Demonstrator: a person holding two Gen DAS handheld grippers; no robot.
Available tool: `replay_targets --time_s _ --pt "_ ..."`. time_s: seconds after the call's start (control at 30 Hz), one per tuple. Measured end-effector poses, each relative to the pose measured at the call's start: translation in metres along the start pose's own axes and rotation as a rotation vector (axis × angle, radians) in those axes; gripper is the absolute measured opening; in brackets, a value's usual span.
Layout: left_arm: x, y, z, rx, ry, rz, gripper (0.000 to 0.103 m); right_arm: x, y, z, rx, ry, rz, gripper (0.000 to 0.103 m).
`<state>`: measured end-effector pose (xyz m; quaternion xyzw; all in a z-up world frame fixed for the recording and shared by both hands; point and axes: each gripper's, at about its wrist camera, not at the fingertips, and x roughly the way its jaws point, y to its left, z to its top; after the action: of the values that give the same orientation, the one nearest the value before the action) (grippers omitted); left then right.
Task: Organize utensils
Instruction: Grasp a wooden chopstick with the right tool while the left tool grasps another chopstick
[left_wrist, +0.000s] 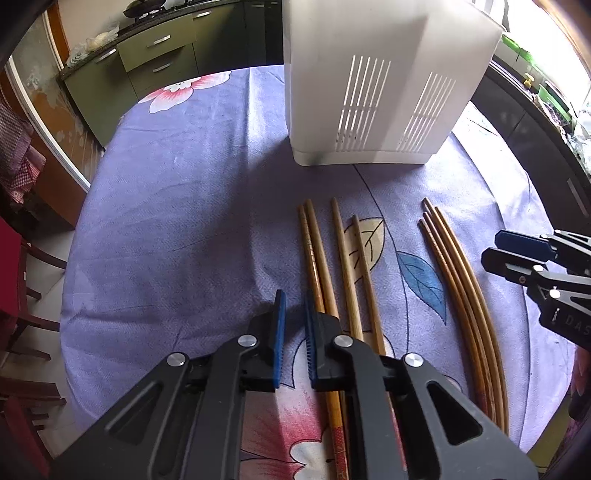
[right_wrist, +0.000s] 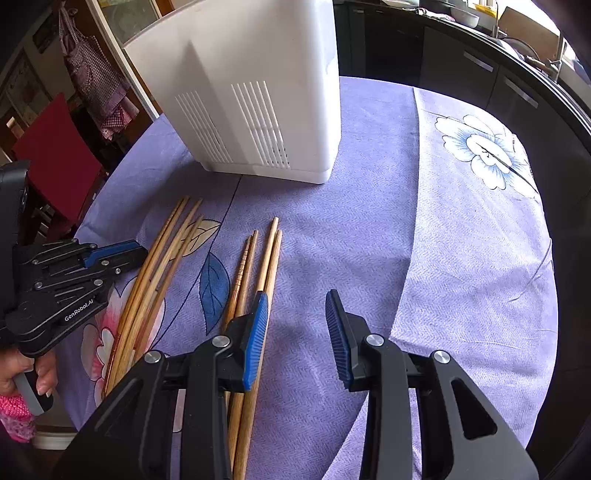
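Left wrist view, left to right: bare purple floral tablecloth (left_wrist: 177, 221) at left; left gripper (left_wrist: 293, 325) low at centre, jaws parted by a narrow gap with nothing between them, its right finger over the leftmost chopsticks. Four chopsticks (left_wrist: 332, 258) just right of centre, a tighter bundle of four (left_wrist: 454, 273) further right, all flat and pointing toward the white slotted holder (left_wrist: 369, 81) upright at top centre. Right gripper (left_wrist: 491, 247) at the right edge, seemingly parted, holding nothing.

Likely step: first pick of a chopstick for the holder. Best done by centring the parted jaws across one or two sticks near mid-length, closing squarely, then tilting upright before reaching the holder's top opening, which neither view shows.

Right wrist view: left gripper (right_wrist: 144, 254) at left edge; right gripper (right_wrist: 295, 325) low centre, jaws wide apart and empty, over bare cloth just right of the bundle (right_wrist: 258, 266). Seen only here: the hand (right_wrist: 22, 373) on the left handle and the wide empty cloth at right.
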<state>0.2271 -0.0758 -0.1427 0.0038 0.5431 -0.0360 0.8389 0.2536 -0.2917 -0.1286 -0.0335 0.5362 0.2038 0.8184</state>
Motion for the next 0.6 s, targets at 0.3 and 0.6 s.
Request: replay_targets --time_s 0.3,0.6 --pt "-0.0019 -0.0026 0.0045 0.001 -0.006 -0.017 0.01 0.0054 -0.0018 0.0013 0.001 0.006 0.006 0.033" --pt "-0.0006 -0.0025 0.0048 -0.004 0.012 -0.051 0.01 0.0052 0.0046 0.004 -0.007 0.004 0.007 0.033"
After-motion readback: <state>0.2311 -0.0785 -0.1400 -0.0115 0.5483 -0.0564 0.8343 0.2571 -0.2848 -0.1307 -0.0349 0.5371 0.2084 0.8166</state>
